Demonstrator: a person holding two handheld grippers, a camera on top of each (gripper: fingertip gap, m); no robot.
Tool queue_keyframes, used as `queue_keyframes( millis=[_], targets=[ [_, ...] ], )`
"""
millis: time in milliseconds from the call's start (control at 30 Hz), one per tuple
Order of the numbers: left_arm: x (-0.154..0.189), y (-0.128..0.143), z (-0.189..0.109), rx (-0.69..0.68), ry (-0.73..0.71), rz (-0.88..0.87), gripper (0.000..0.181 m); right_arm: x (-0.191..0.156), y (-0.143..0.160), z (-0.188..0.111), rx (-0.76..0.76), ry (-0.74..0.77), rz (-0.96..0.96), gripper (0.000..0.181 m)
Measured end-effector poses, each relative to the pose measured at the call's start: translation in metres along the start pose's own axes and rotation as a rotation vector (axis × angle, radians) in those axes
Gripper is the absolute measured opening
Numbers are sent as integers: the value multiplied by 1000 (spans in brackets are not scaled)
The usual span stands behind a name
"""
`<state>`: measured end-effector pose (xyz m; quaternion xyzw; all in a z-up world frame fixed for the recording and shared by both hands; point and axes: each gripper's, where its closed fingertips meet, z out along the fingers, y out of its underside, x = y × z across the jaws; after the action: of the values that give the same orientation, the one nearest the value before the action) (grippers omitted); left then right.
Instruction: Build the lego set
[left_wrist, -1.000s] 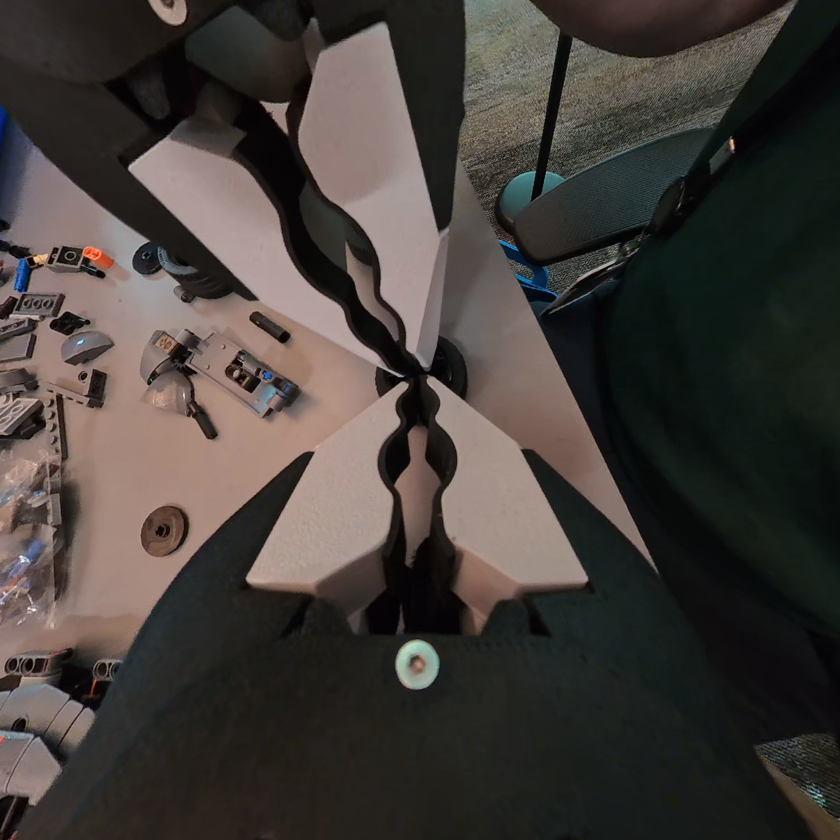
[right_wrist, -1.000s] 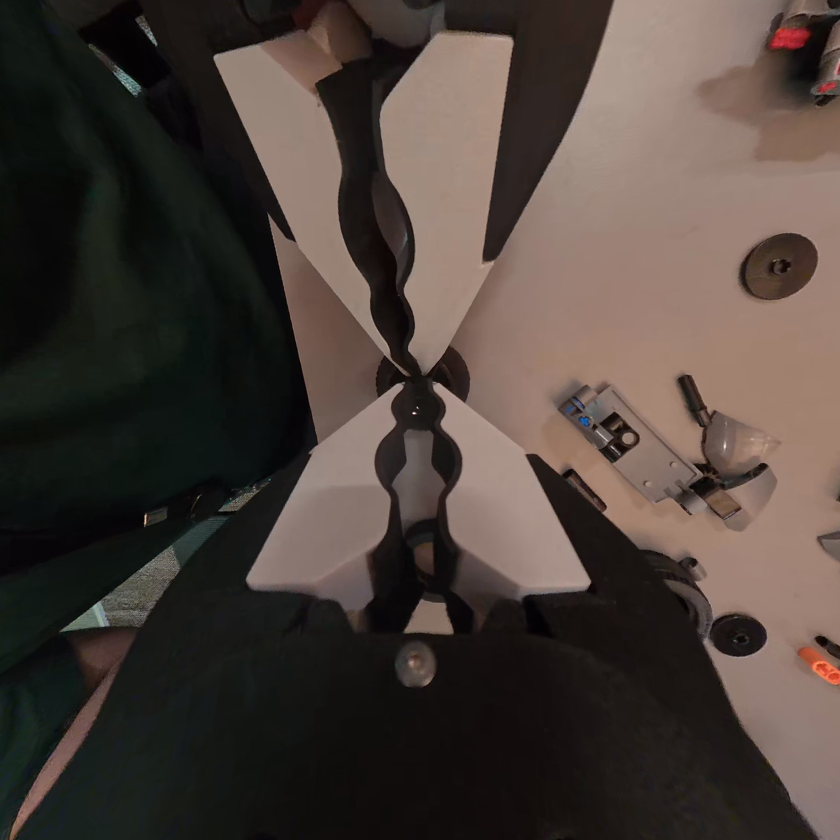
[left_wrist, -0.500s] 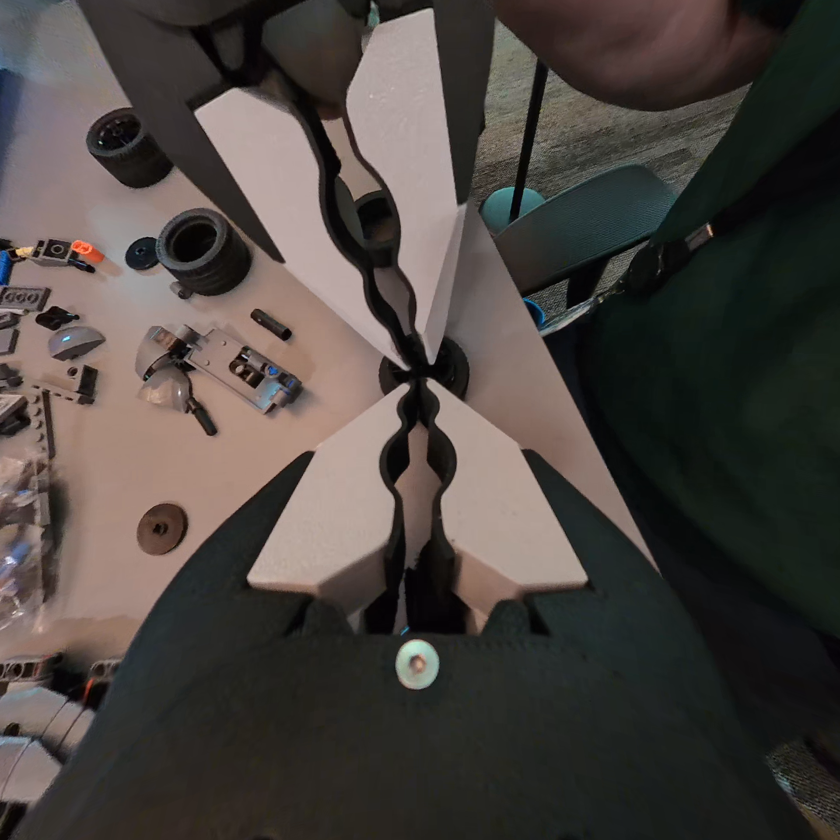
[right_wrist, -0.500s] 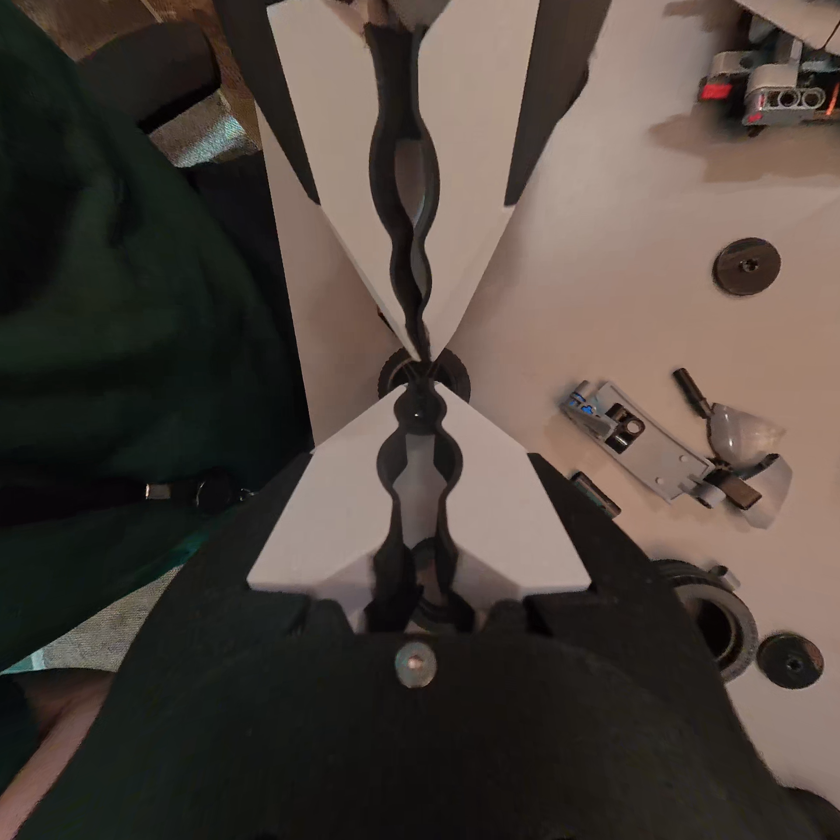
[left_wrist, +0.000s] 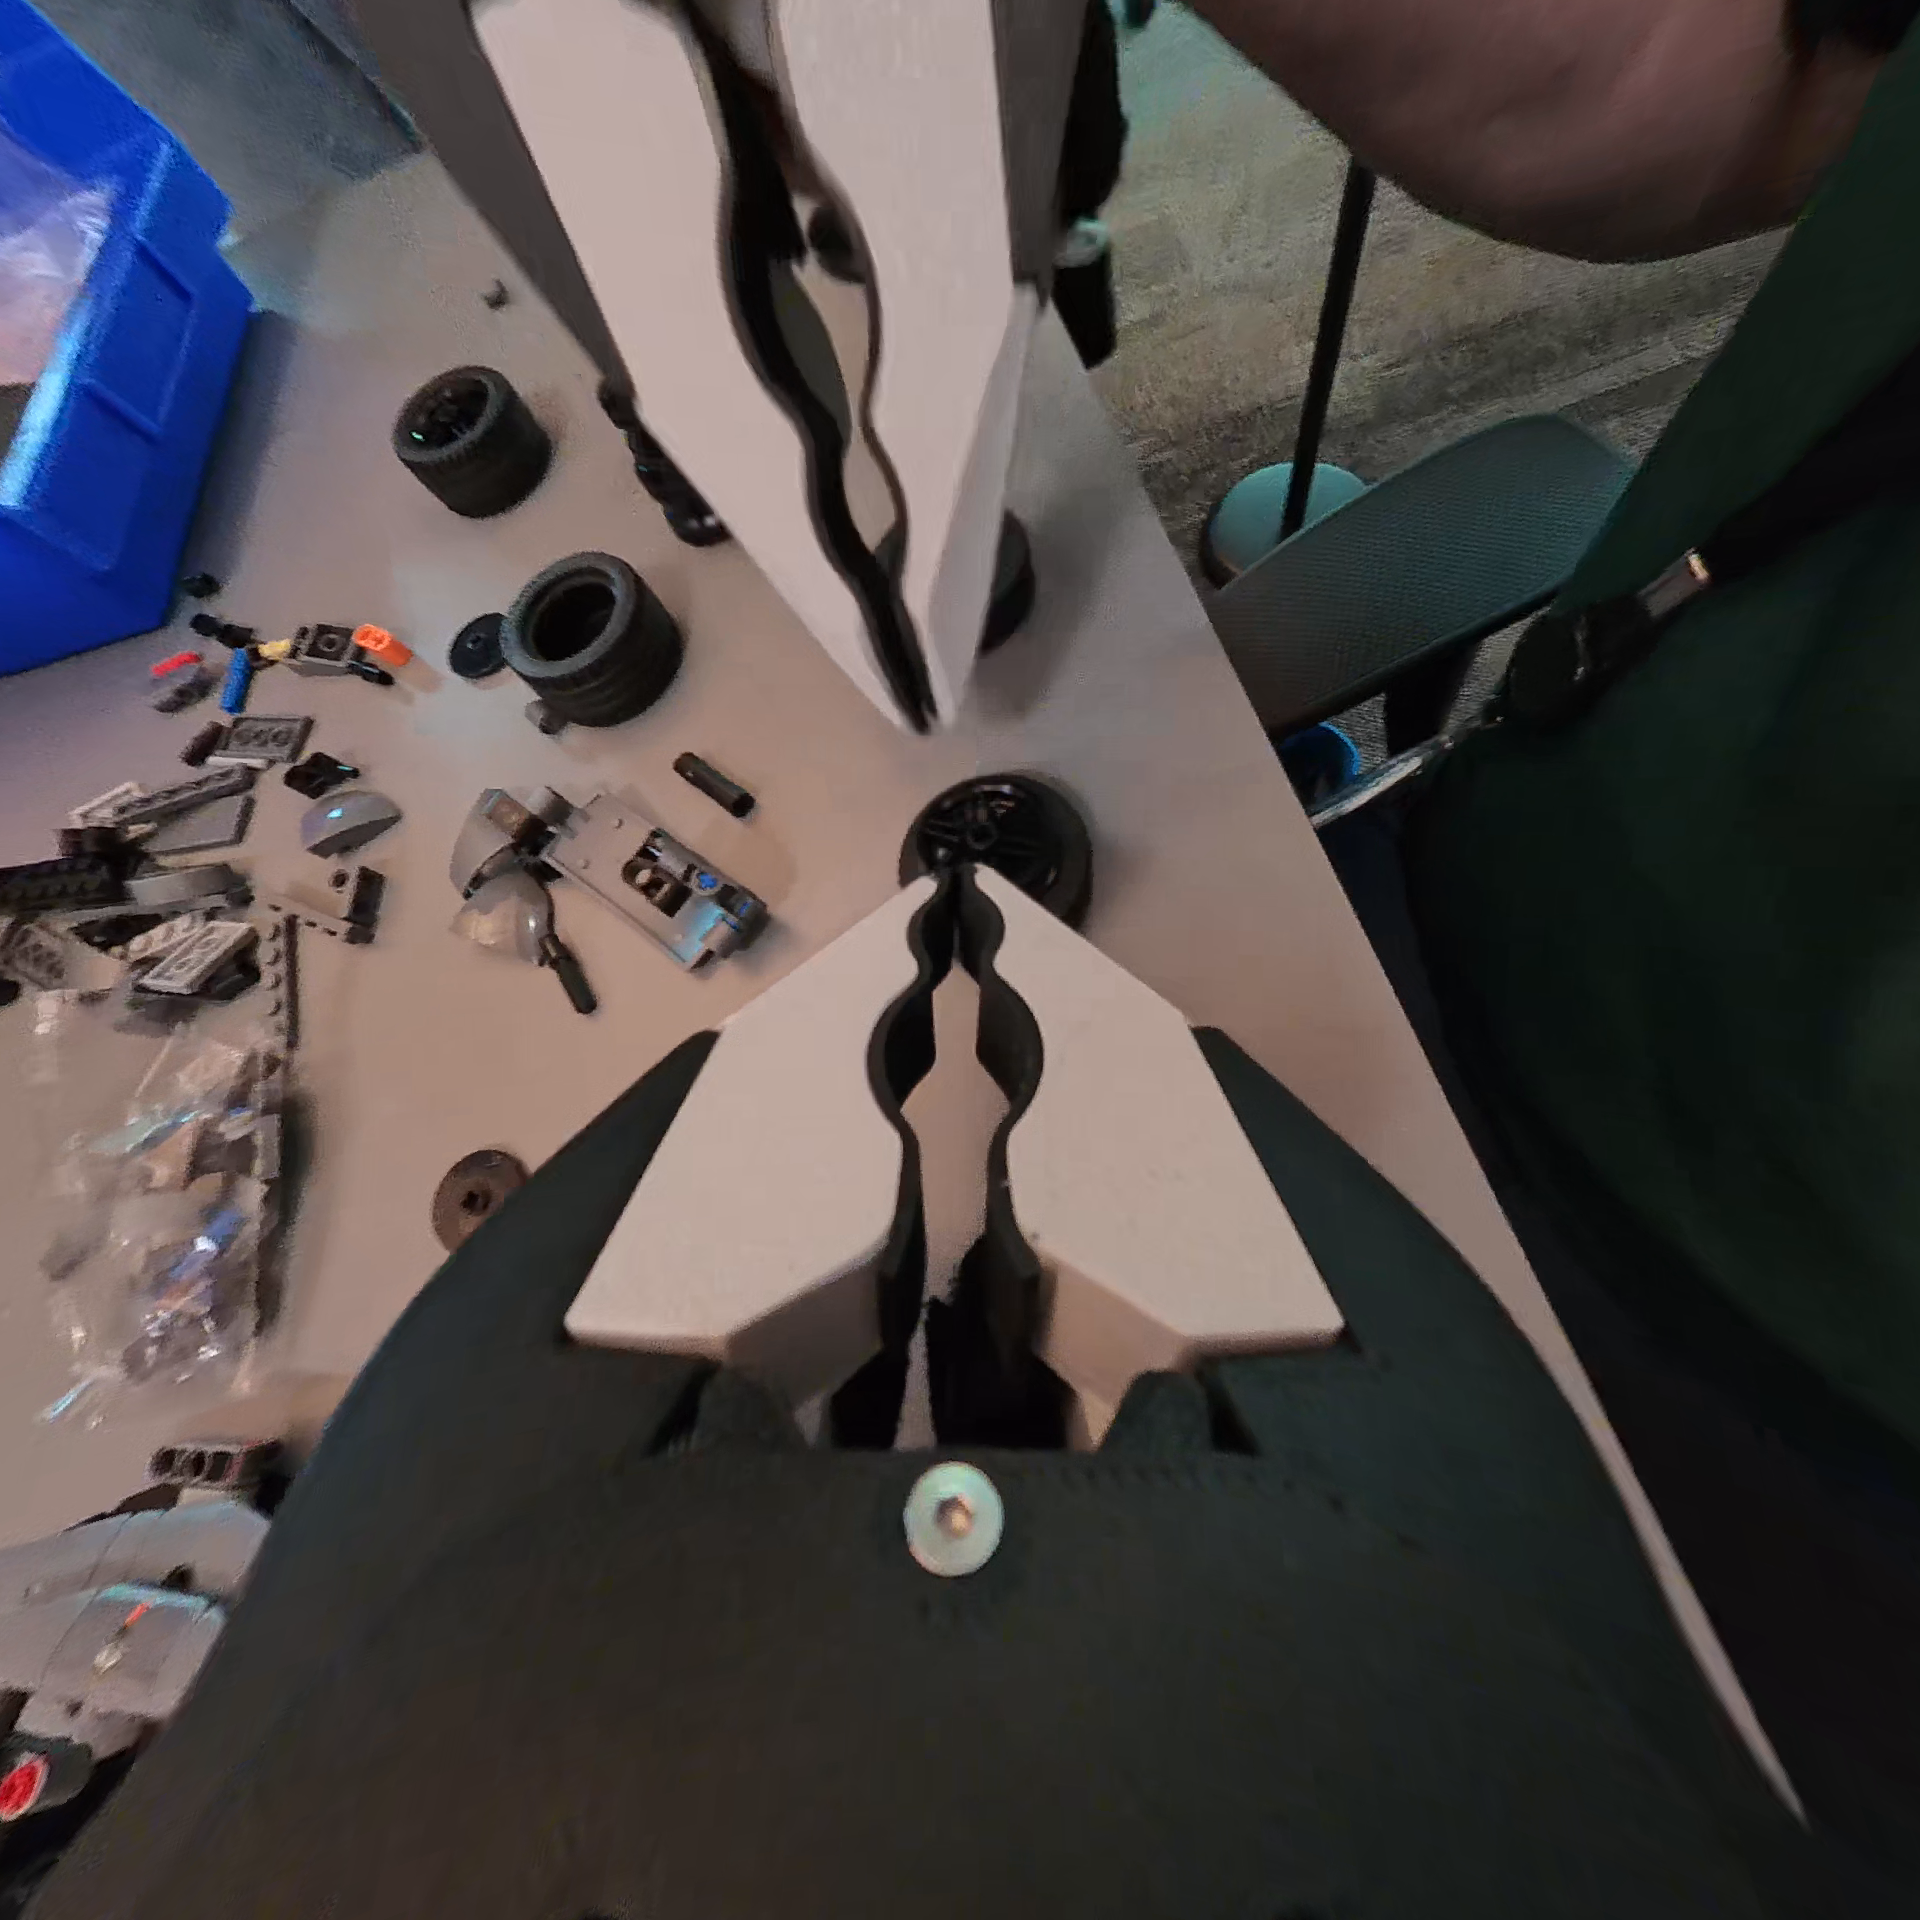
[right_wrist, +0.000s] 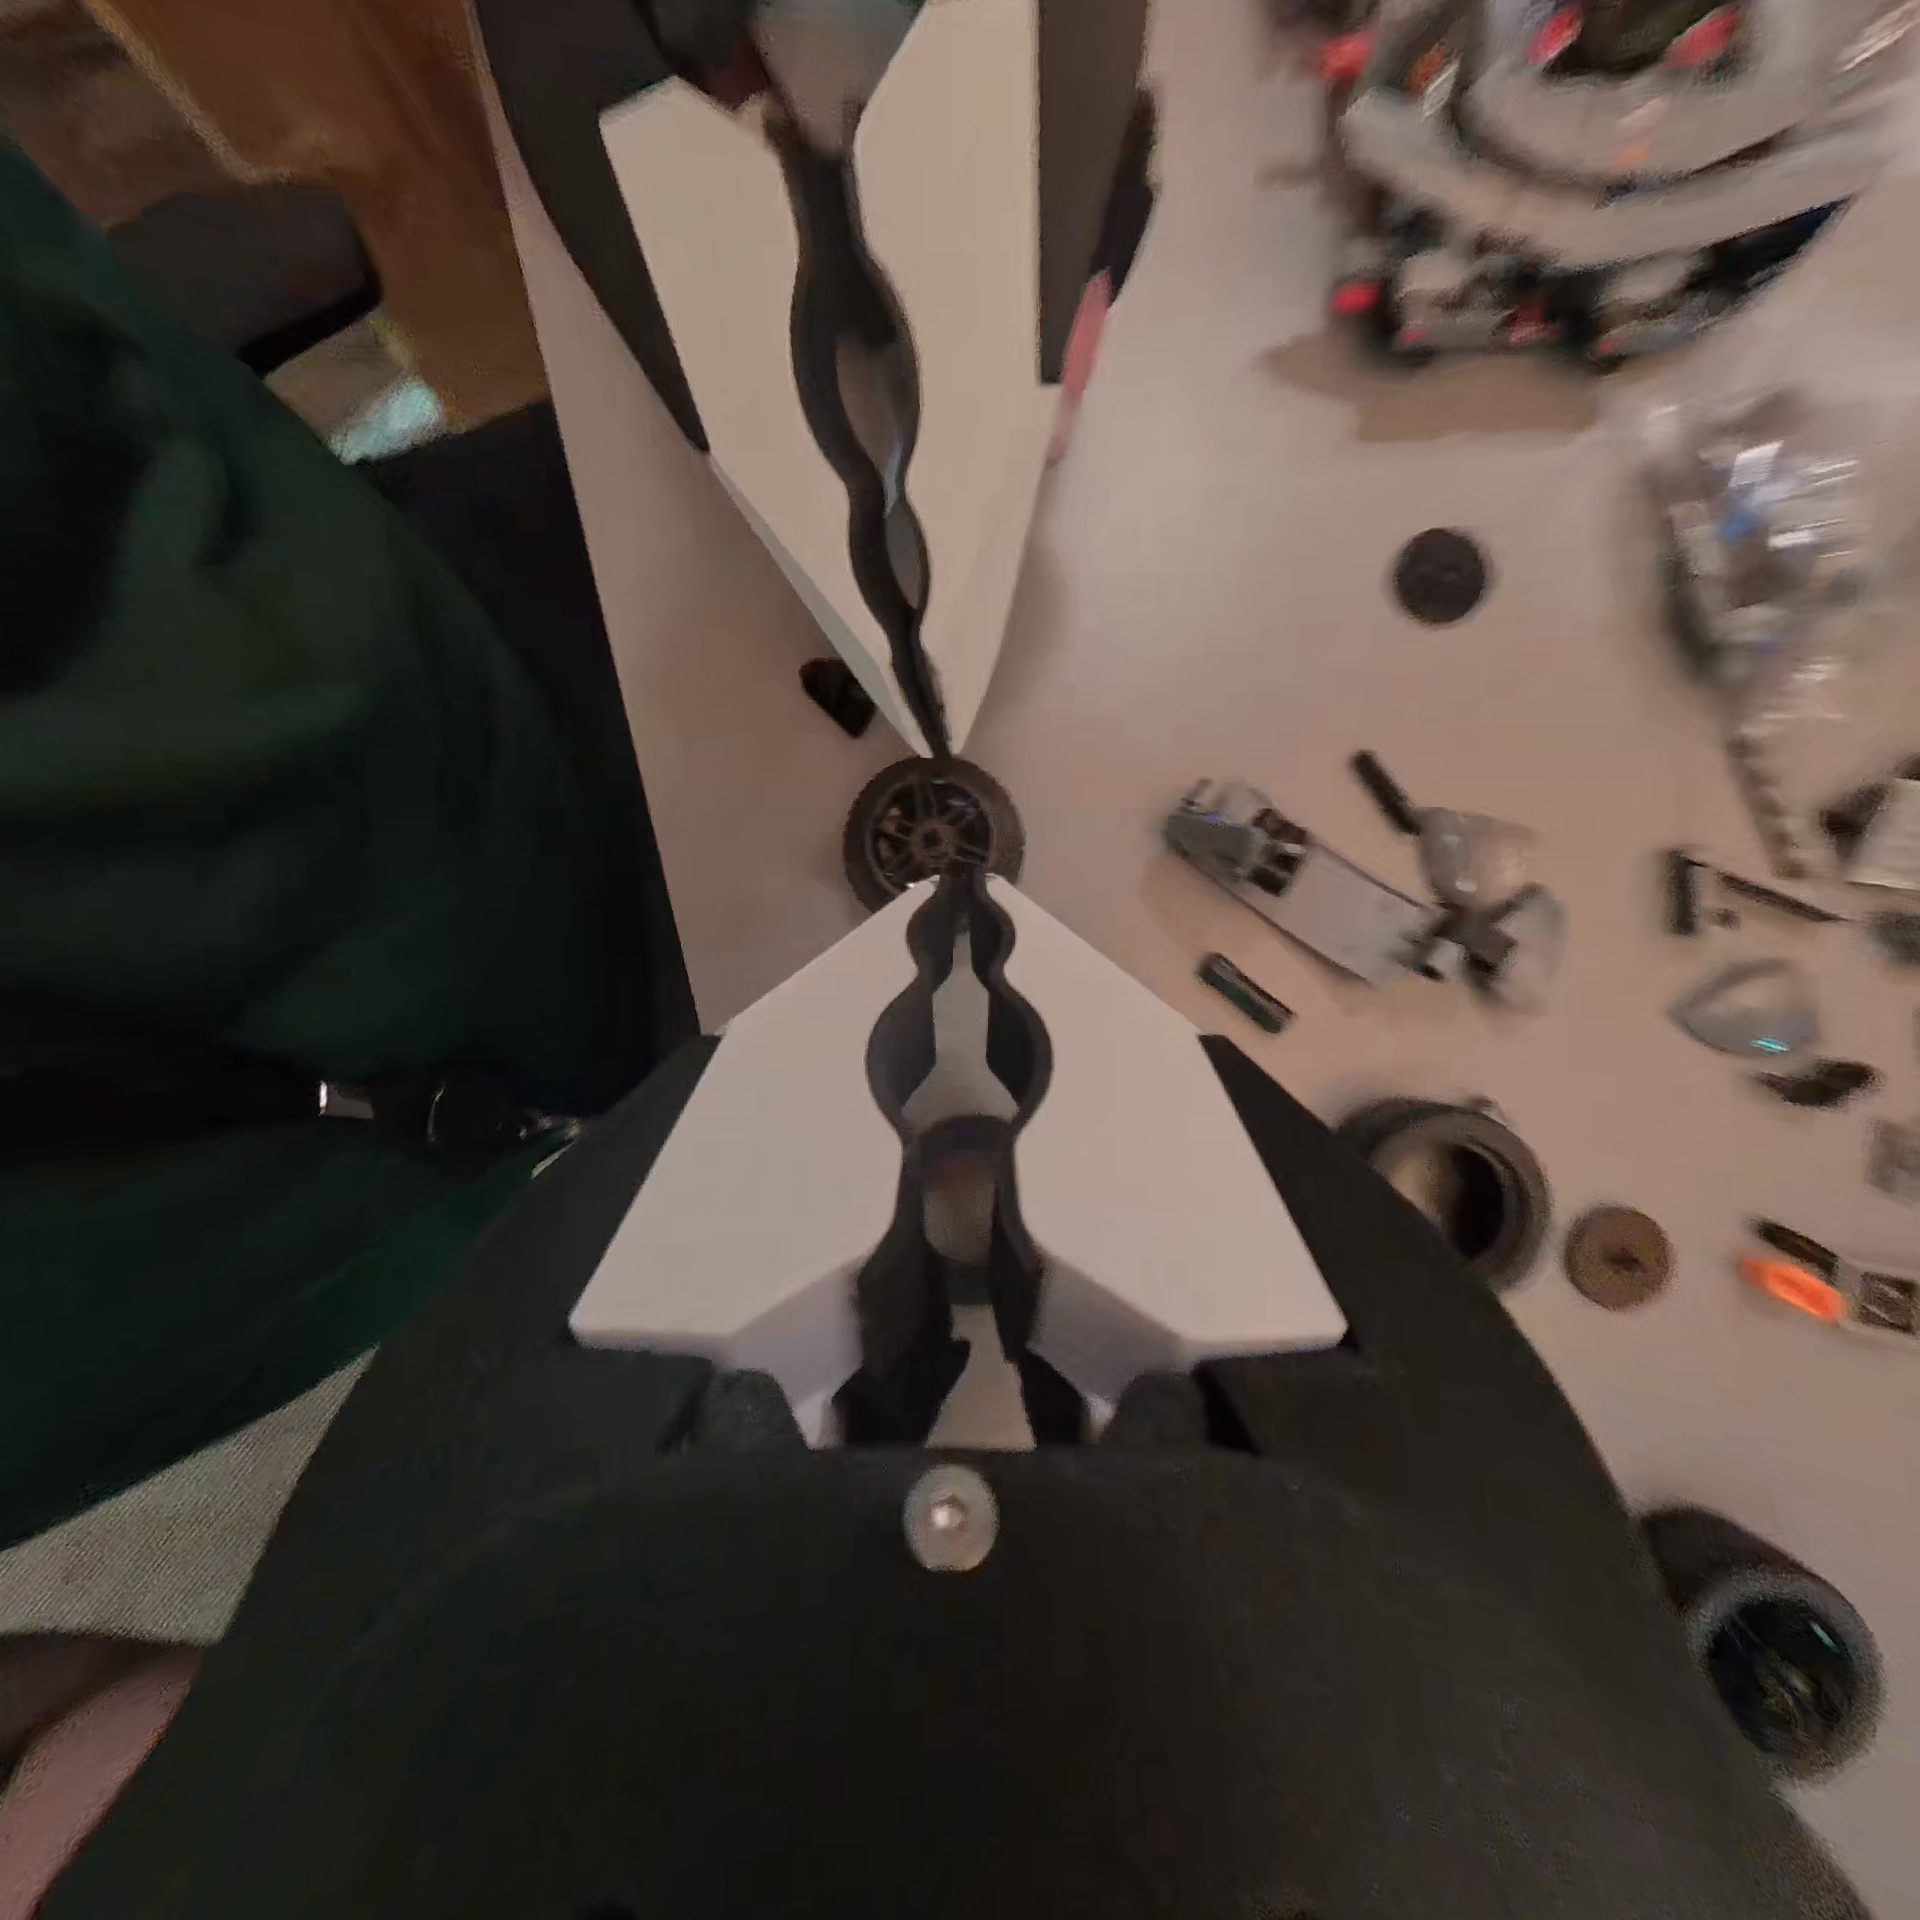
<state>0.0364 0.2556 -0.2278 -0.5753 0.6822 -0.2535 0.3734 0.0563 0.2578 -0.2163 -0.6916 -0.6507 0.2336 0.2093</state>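
A black spoked wheel (left_wrist: 995, 837) lies flat on the white table (left_wrist: 810, 727) near its edge; it also shows in the right wrist view (right_wrist: 932, 831). My left gripper (left_wrist: 951, 883) is shut, its tips at the wheel's near rim; I cannot tell whether they pinch it. My right gripper (right_wrist: 951, 883) is shut with nothing seen between its fingers. In the left wrist view the right gripper (left_wrist: 914, 717) hangs a short gap beyond the wheel. A grey sub-assembly (left_wrist: 613, 883) lies left of the wheel.
Two black tyres (left_wrist: 592, 644) (left_wrist: 473, 442), a black disc (left_wrist: 478, 1195), small loose parts (left_wrist: 249, 727), a parts bag (left_wrist: 177, 1195) and a blue bin (left_wrist: 94, 416) lie left. A part-built grey model (right_wrist: 1610, 156) is blurred. A person in green (left_wrist: 1714, 935) sits at the table edge.
The two grippers met tip to tip over the wheel; now the right one has drawn back from it. Both views have swung and show more of the table.
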Motion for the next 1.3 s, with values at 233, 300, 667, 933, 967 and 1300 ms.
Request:
queue_keyframes(
  millis=[233, 300, 667, 933, 967, 1300],
  targets=[
    [-2, -11, -1, 13, -50, 86, 0, 45, -55, -163, 664, 543, 36, 62],
    [-6, -16, -2, 38, -76, 93, 0, 44, -58, -210, 846, 671, 39, 83],
    [-15, -17, 7, 41, -283, 277, 0, 52, -41, -162, 756, 746, 99, 95],
    [-25, -16, 14, 51, -281, 211, 0, 48, -52, -143, 780, 708, 31, 99],
    [-26, -15, 14, 51, -287, 206, 0, 46, -55, -154, 833, 711, 27, 99],
    [-34, -13, 15, 61, -287, 150, 0, 35, -57, -99, 743, 498, -8, 72]
  ],
)
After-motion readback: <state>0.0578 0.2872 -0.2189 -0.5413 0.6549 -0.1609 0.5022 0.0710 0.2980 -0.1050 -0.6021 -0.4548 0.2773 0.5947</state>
